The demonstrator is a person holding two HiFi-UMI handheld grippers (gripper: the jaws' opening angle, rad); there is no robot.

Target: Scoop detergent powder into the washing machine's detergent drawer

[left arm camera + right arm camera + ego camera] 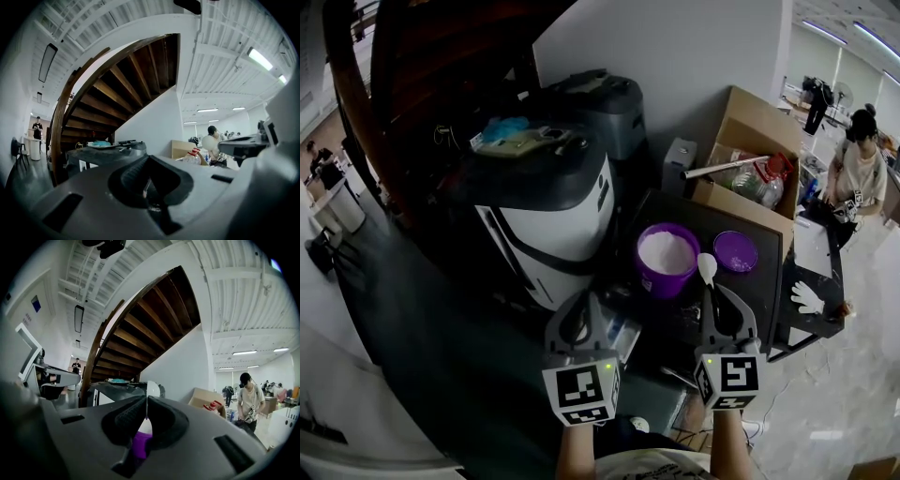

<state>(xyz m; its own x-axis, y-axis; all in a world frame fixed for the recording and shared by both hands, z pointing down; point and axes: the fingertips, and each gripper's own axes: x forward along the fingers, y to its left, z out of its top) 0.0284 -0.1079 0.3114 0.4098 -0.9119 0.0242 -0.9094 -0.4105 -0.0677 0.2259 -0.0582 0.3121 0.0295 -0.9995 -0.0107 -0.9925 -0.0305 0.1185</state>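
The right tongs (712,298) clamp the handle of a white spoon (707,269), whose bowl points ahead. The purple tub (654,281) of powder (667,251) sits just ahead and left of the spoon's tip. Best to dip shallow, lift level, then swing slowly left. The left tongs (582,306) are closed, with nothing visible between them. What looks like the drawer (623,336) lies just to their right.
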